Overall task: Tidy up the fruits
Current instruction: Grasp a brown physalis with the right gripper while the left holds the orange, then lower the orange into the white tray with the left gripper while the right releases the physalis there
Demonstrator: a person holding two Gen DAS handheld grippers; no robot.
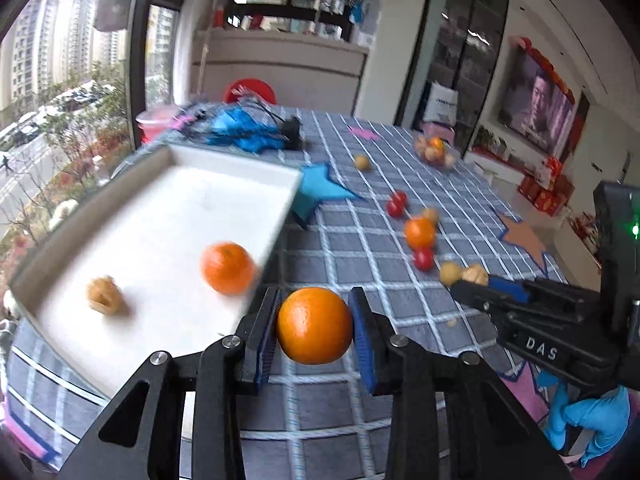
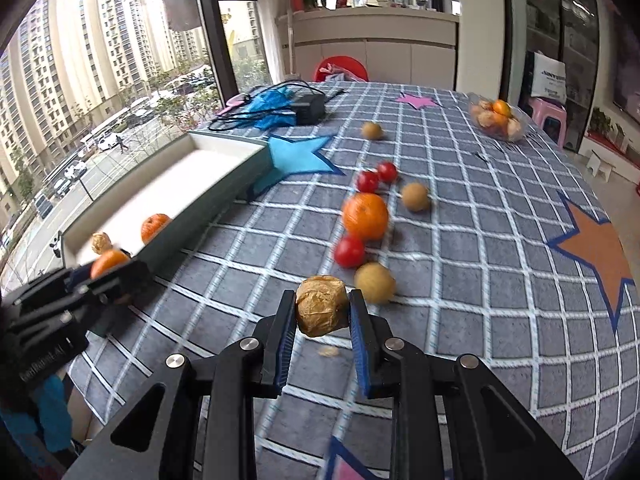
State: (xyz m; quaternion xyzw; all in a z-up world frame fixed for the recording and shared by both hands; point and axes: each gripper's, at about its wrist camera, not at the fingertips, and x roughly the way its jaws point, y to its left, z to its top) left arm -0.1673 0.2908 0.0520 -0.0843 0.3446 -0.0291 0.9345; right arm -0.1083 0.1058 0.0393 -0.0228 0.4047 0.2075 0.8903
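My left gripper (image 1: 314, 326) is shut on an orange (image 1: 315, 325), held just right of the white tray (image 1: 240, 168). The tray holds another orange (image 1: 227, 268) and a papery husked fruit (image 1: 105, 294). My right gripper (image 2: 322, 316) is shut on a second husked fruit (image 2: 322, 310) above the checked tablecloth. Loose on the cloth lie an orange (image 2: 366, 216), three red tomatoes (image 2: 349, 251), and several round tan fruits (image 2: 375, 282). The right gripper also shows in the left wrist view (image 1: 476, 280), and the left gripper in the right wrist view (image 2: 108, 268).
A clear bowl of fruit (image 2: 498, 120) stands at the far right of the table. A black adapter with cables (image 2: 308, 108) and blue gloves (image 2: 270, 106) lie at the far end. Star-shaped mats lie on the cloth, a blue one (image 2: 298, 154) beside the tray.
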